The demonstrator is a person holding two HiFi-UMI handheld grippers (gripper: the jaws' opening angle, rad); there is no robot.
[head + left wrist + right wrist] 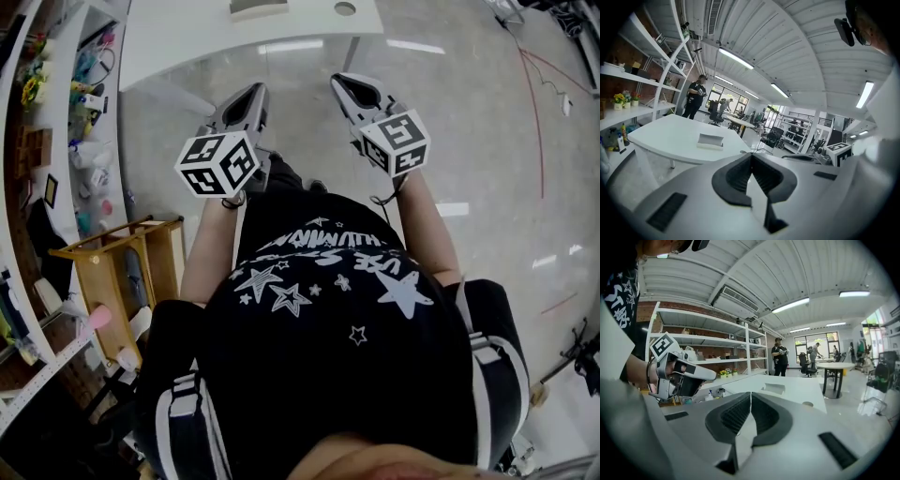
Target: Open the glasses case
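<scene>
A pale grey glasses case (pixel 258 7) lies shut on the white table (pixel 187 37) ahead of me. It also shows in the left gripper view as the case (pixel 710 140) and in the right gripper view as the case (pixel 773 388). Both grippers hang in the air over the floor, well short of the table. My left gripper (pixel 251 94) is shut with nothing between its dark ribbed pads (pixel 736 173). My right gripper (pixel 345 84) is shut too, holding nothing, its pads (pixel 736 414) meeting at the tip. The two point side by side toward the table.
White shelves (pixel 84 112) with bottles and small items run along the left. A wooden rack (pixel 122 262) stands on the floor at my left. A round disc (pixel 345 8) lies on the table. People (pixel 696 96) and office chairs stand far behind the table.
</scene>
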